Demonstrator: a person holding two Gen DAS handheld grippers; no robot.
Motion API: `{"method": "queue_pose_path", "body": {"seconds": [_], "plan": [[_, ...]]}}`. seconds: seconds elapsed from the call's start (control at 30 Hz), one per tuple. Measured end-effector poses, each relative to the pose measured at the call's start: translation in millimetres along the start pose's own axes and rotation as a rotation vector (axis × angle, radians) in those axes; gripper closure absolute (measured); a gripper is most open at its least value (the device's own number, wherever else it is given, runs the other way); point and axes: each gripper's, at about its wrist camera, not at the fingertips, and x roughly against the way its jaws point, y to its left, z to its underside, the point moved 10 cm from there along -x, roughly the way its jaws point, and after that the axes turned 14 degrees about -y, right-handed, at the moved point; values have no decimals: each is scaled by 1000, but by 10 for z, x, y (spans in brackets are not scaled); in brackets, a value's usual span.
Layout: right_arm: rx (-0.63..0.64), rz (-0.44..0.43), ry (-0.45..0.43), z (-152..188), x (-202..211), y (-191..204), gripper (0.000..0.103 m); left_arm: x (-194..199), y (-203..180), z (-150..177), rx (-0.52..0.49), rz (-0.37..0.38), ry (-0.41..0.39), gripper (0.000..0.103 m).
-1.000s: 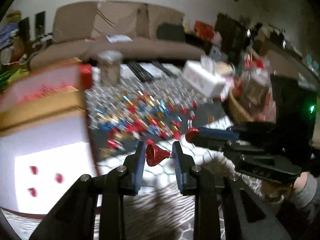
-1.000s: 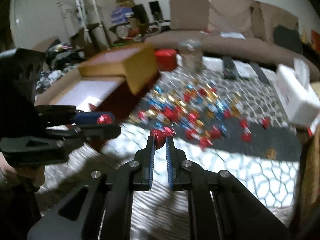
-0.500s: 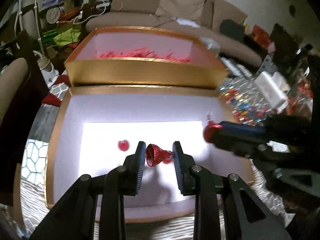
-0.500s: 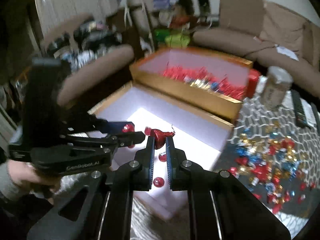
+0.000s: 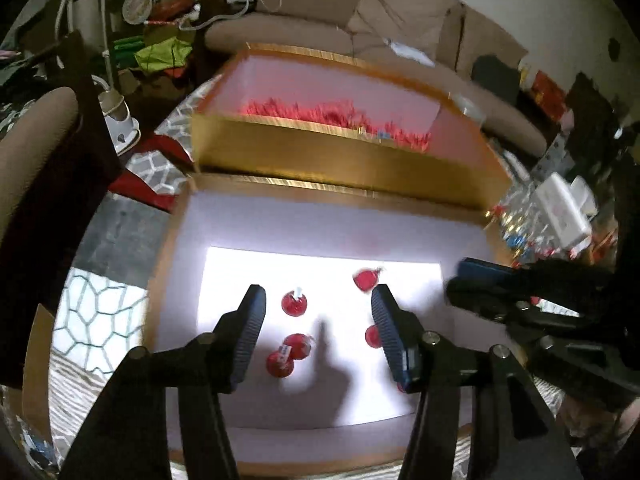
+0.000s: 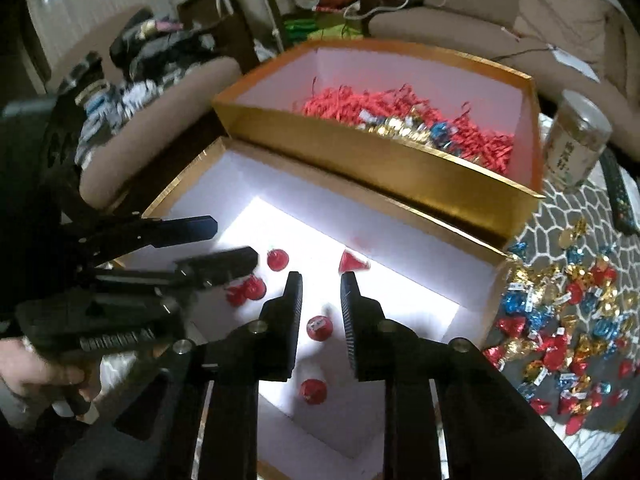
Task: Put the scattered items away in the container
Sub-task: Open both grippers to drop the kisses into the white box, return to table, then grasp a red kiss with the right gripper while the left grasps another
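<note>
Red foil-wrapped chocolates (image 6: 319, 327) lie scattered on the white floor of a shallow gold-rimmed box (image 6: 188, 178), which sits on the bench directly below both grippers. About six show in the right wrist view, one of them (image 6: 352, 262) blurred near the far wall; two lie touching each other (image 5: 289, 354) in the left wrist view. Just behind this box, touching its far edge, stands a deeper gold box (image 6: 384, 160) with pale inner walls, holding red shredded paper (image 6: 360, 104) with a few gold and blue wrapped sweets on top of it.

Jaws of the left gripper (image 5: 316, 328) are spread wide apart with nothing between them, hanging over the shallow box. Jaws of the right gripper (image 6: 320, 284) are also parted and hold nothing, above the same box; a hand (image 6: 40, 376) grips the left tool's handle.

To the right of the boxes, a pile of red, gold and blue wrapped sweets (image 6: 560, 320) lies on a grey hexagon-patterned bench cover (image 6: 560, 216). A clear jar (image 6: 576, 144) with a label stands beside the deeper box, and a remote control (image 6: 618, 196) lies just beyond it. A brown sofa (image 5: 360, 12) runs along the wall behind, with cluttered shelves and cables to its left.
</note>
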Motion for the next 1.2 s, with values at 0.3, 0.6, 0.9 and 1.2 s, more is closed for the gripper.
{"method": "queue_pose_path", "body": {"seconds": [0.3,0.6,0.9,1.2], "plan": [[-26,91,-195,-189,1256,-622,82,829,-808,-378,-82,154,-258,33],[-100,282,-200,543,2100,-1631,78,629,-2495,338,-246,389,-265,31],[-140,315,-163,1192,1755,-2058,72,-484,-2722,838,-252,338,-127,31],[-154,280,-159,1284,1427,-2296,72,-906,-2796,894,-300,383,-88,31]]}}
